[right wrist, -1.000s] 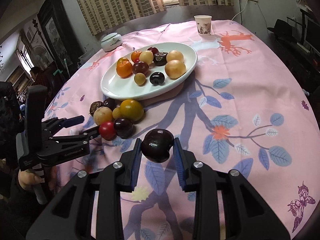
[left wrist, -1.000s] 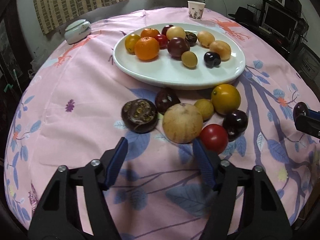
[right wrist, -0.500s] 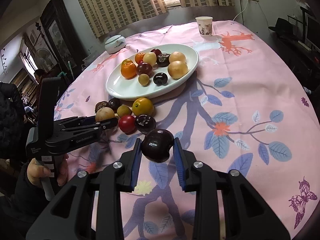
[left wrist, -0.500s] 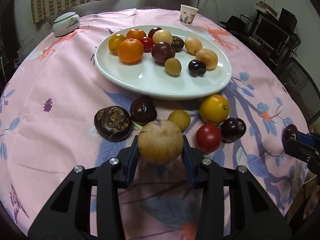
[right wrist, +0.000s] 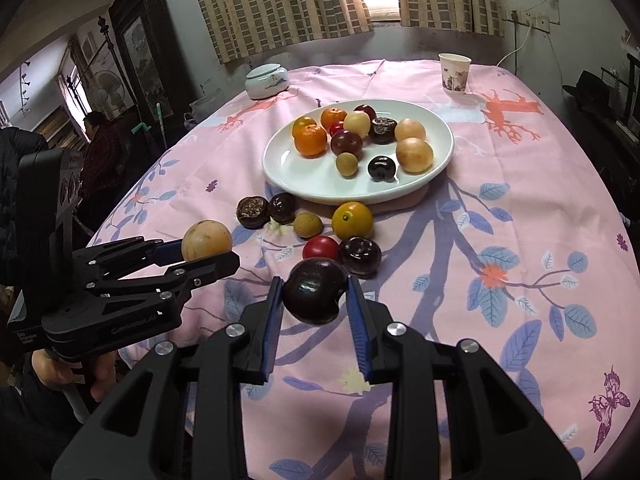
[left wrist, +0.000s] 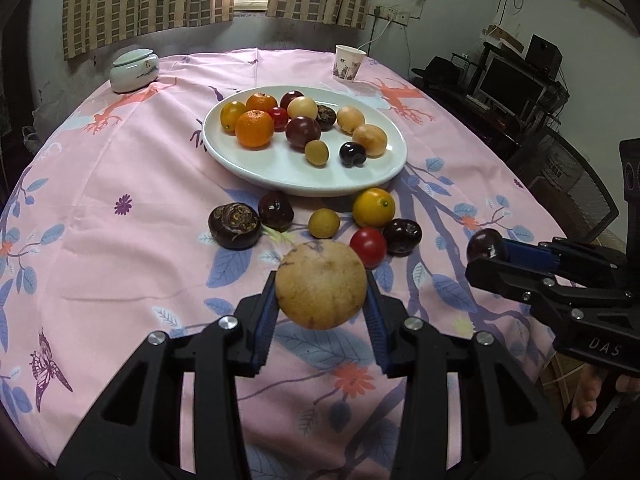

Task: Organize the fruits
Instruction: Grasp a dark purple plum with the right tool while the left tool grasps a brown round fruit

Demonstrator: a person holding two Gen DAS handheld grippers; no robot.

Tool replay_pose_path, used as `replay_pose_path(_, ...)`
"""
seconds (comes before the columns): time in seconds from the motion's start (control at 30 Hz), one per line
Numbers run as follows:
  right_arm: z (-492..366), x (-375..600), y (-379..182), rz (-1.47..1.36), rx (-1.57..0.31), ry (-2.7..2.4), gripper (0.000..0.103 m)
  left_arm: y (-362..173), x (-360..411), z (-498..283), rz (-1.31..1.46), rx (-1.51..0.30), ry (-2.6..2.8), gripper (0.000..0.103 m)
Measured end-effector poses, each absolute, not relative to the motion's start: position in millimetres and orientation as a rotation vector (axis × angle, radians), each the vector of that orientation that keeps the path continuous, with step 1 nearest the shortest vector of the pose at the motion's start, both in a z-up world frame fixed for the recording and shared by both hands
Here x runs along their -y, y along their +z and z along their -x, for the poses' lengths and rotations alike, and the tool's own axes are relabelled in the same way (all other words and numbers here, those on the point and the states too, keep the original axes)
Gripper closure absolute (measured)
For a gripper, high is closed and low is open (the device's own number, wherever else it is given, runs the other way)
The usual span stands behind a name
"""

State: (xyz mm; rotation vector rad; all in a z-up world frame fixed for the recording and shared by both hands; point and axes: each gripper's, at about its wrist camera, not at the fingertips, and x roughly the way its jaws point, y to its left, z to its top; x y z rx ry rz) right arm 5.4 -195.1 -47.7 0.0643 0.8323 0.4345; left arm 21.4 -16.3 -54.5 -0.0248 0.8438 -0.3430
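Held clear of the pink leaf-printed tabletop on the near side of the oval white ceramic plate: a round, tan, matt-skinned fruit clamped across its widest girth in the left gripper, jaws closed on it with both blue pads pressed flat against its flanks. Likewise lifted, nearer than the plate and to its right: a glossy dark purple plum-like fruit pinched at its middle in the right gripper, jaws closed on it as well. Probably light to moderate in weight, both of them, firm enough for a side squeeze yet easy to bruise under too much pressure. Dry and slightly rough on the tan skin, so likely a sure hold; slick and shiny on the dark one, so more apt to roll or squirt out unless taken square across the equator, as here. Lying loose between plate and grippers: a dark brown wrinkled fruit, a second dark glossy fruit, a small yellow-green round fruit, a yellow-orange citrus, a red tomato-like fruit and a dark maroon fruit. Best set down gently on a bare patch of the plate, released low to avoid rolling into the piled fruit
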Motion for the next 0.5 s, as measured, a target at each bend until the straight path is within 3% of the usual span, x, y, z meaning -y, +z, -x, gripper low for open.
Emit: replay_pose_path(0.5,-30.1,192.2,-42.4,-0.054,-0.847,0.441,0.071,-30.0,1.2,-50.1,0.039,-0.827,-0.326,0.062)
